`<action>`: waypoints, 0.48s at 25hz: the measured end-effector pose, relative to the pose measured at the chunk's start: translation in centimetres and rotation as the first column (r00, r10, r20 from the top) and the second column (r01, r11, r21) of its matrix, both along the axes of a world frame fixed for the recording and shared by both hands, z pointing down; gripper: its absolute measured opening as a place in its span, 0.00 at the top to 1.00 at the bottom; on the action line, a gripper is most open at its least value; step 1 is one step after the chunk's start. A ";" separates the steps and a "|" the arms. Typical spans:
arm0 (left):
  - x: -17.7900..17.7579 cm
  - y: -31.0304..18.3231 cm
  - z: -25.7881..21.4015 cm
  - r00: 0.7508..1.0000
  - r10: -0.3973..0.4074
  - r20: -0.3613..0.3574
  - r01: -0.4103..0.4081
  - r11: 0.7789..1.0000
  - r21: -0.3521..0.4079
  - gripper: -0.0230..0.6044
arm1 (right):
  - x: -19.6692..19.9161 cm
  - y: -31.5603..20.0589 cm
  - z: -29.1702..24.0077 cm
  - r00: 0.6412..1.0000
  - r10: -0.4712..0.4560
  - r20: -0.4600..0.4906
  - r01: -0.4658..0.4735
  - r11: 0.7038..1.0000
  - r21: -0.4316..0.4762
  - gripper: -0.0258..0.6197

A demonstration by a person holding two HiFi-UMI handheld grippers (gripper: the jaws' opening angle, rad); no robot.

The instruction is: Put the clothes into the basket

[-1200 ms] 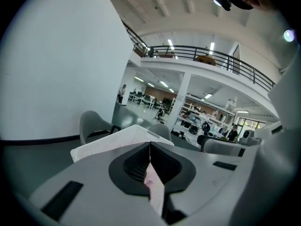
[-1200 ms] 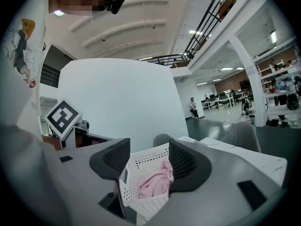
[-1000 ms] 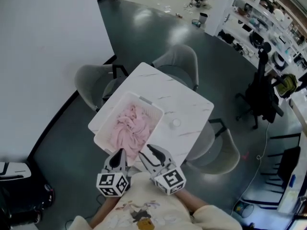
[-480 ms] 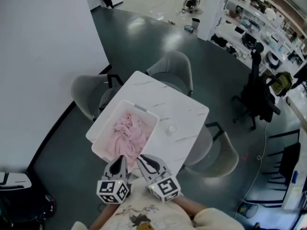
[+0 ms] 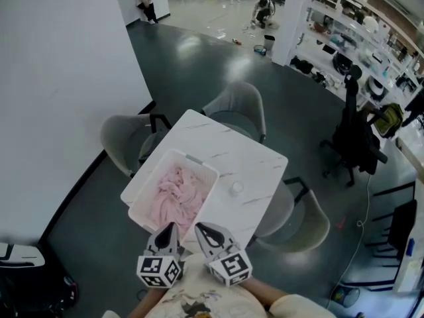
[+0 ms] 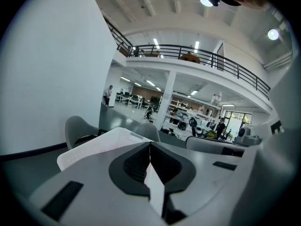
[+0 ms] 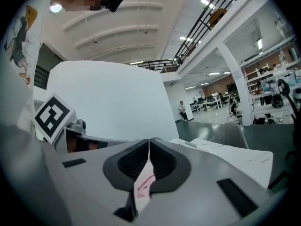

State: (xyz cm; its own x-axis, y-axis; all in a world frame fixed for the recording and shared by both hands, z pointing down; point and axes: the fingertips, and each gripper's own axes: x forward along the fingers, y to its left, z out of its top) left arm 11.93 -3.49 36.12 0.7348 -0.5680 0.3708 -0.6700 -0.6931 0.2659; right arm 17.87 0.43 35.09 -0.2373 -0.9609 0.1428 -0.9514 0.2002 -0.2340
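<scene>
Clothes point(image 5: 177, 194): pink, bunched in one heap inside the basket point(image 5: 196, 160); no piece lies on the desk point(image 5: 255, 161) or hangs over the rim.
Basket: white, open-topped, standing on the desk's left part, its near wall close to the edge nearest the person.
Change: a second ago the right gripper point(image 5: 197, 226) stood with jaws apart just over the basket's near rim; now both grippers are drawn back toward the person's chest, clear of the basket.
Meaning for task: judged from the loaded basket and the bare desk, the placing step is done and the task looks complete or very near it.
Right gripper: jaws closing down to a full meet, tips together, nothing gripped. The pink seen through the slot behind the tips in the right gripper view reads as the clothes lying beyond, not a held piece.
Left gripper point(image 5: 173, 225): jaws together, holding nothing; only the white basket shows through the slot in the left gripper view.
Contact: neither gripper touches clothes, basket or desk.
Surroundings: small round object point(image 5: 236, 188) on the desk right of the basket; grey chairs point(image 5: 242, 101) around the desk.
</scene>
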 end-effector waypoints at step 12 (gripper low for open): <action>0.1 2.2 0.9 1.000 -0.006 0.025 0.006 1.000 -0.027 0.95 | 1.0 2.3 1.7 0.998 0.024 0.053 -0.022 0.999 -0.042 0.94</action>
State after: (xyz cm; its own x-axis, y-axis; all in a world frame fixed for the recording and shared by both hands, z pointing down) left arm 12.00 -1.26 36.97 0.7219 -0.5620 0.4038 -0.6807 -0.6819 0.2677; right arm 18.88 2.76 36.83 -0.2238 -0.9597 0.1700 -0.9416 0.1679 -0.2920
